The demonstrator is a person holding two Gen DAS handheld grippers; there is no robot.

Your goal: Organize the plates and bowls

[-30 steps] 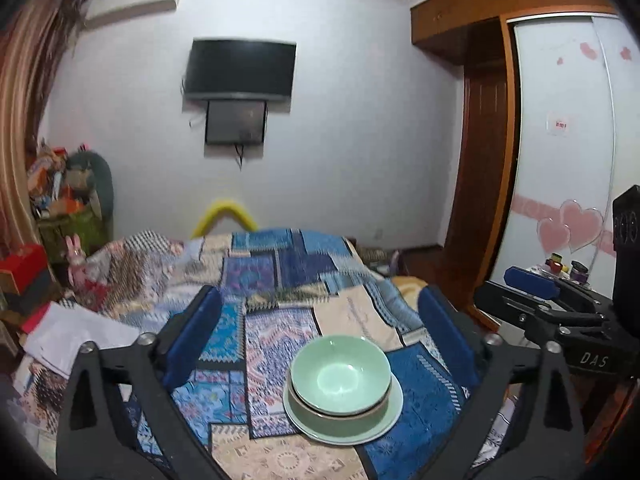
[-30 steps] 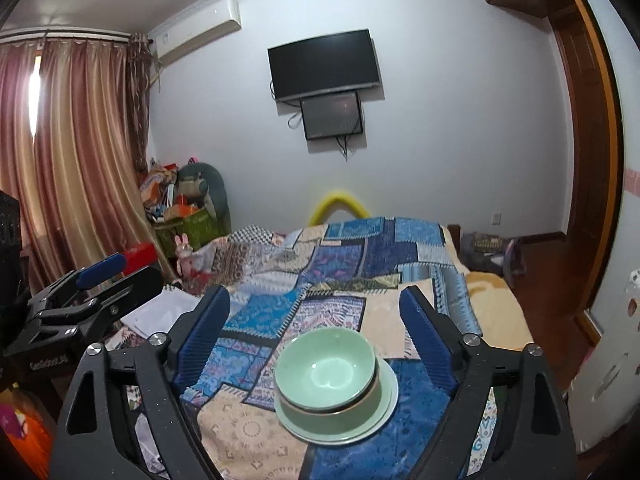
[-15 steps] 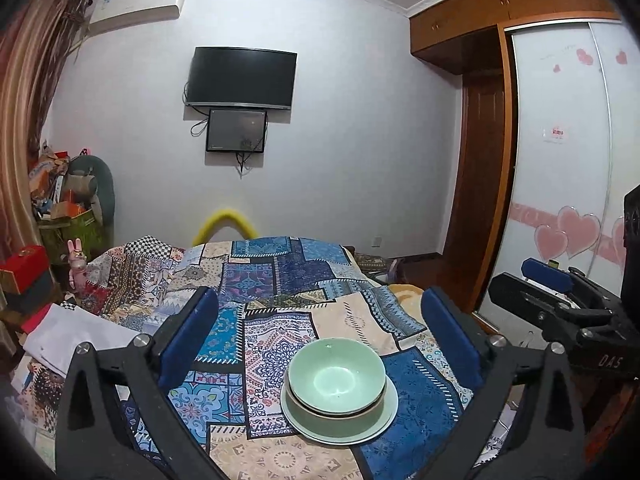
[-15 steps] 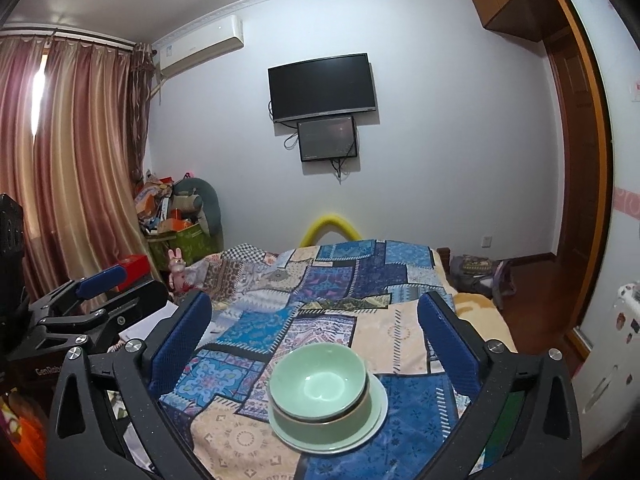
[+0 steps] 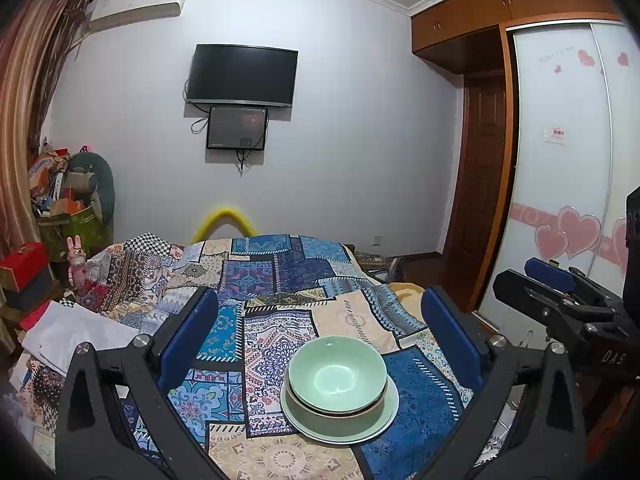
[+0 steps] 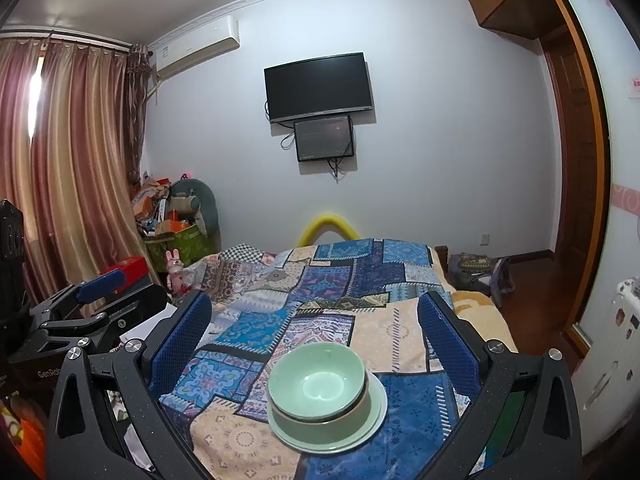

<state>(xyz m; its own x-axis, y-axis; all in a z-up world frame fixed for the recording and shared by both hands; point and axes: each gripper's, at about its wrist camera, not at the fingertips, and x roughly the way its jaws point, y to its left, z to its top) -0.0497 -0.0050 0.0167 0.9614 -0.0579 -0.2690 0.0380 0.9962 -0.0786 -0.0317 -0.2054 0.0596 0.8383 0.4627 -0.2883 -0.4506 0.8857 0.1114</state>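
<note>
Both tools level, jaws wide, flanking stacked bowls (image 5: 337, 380).

**Patchwork bed, one stack**

We see a bed (image 5: 280, 280) under a blue and beige patchwork cover. A pale green plate (image 5: 382, 416) lies on it, bearing nested green bowls (image 5: 337, 376). White folded cloth (image 5: 72, 332) lies at its left edge.

A patchwork quilt (image 5: 280, 280) covers the bed below a wall-mounted television (image 5: 243, 75), with pink curtains (image 6: 68, 168) at left.
</note>
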